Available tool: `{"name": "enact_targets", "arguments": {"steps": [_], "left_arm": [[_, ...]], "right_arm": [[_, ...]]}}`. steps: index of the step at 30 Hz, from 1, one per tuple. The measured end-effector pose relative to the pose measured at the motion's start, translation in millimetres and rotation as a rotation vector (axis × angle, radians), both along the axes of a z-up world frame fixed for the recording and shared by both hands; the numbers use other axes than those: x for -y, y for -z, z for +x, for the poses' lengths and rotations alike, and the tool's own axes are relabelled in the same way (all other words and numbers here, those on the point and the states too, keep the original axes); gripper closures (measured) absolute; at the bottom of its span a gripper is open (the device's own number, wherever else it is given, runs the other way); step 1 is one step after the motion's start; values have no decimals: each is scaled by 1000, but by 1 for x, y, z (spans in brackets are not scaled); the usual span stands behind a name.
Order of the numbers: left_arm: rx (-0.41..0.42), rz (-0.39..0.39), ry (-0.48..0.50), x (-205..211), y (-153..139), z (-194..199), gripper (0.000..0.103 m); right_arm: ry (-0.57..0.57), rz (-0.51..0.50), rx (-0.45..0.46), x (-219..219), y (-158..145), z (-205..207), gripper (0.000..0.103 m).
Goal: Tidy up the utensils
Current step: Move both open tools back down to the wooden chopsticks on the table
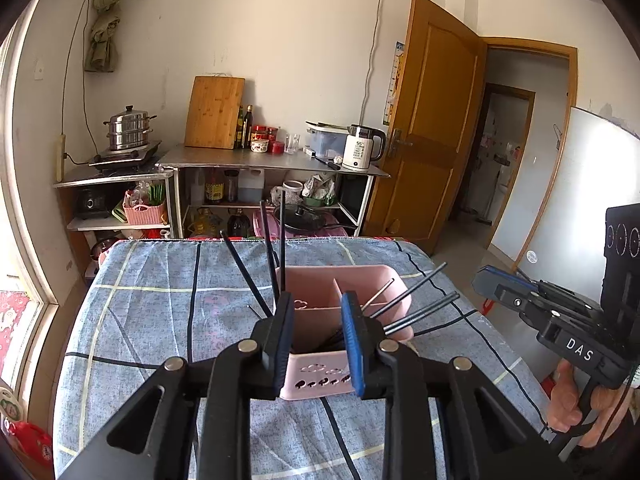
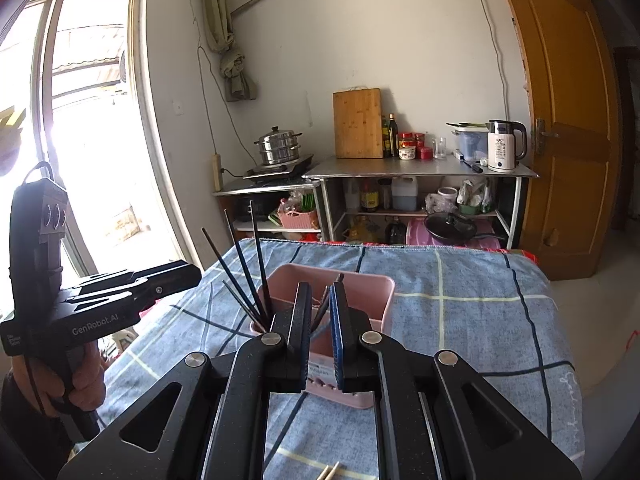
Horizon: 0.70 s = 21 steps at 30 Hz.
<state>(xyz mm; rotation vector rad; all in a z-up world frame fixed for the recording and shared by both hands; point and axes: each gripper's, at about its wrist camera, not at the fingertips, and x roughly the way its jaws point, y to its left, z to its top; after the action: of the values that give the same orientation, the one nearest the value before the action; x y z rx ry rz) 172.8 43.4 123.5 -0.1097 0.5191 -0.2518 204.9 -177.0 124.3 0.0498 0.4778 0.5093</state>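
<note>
A pink utensil holder (image 1: 352, 280) with a divider stands on the blue plaid tablecloth (image 1: 160, 320); it also shows in the right wrist view (image 2: 372, 292). Several black chopsticks (image 1: 276, 248) lean out of its left side and several more (image 1: 420, 304) lean out to the right. My left gripper (image 1: 316, 304) is open, with its jaws astride the holder's near part. My right gripper (image 2: 320, 300) is shut on a dark chopstick (image 2: 325, 300) over the holder. Black chopsticks (image 2: 244, 268) fan out at the holder's left. Light wooden chopstick tips (image 2: 330, 472) lie at the bottom edge.
A metal shelf table (image 1: 272, 160) behind holds a cutting board (image 1: 214, 112), bottles, jars and a white kettle (image 1: 362, 148). A steamer pot (image 1: 128, 128) sits on a stove. A wooden door (image 1: 432, 120) stands open at the right. A window (image 2: 80, 120) is at the left.
</note>
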Motion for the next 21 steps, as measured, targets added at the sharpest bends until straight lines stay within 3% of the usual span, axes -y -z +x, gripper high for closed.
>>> {"name": "enact_targets", "arguments": {"steps": [11, 21], "left_arm": [[-1, 3, 51, 23, 35, -59, 73], [-113, -27, 72, 33, 91, -83, 73]], "right_arm": [[16, -7, -56, 27, 46, -53, 92], [28, -2, -256, 37, 121, -74, 92]]}}
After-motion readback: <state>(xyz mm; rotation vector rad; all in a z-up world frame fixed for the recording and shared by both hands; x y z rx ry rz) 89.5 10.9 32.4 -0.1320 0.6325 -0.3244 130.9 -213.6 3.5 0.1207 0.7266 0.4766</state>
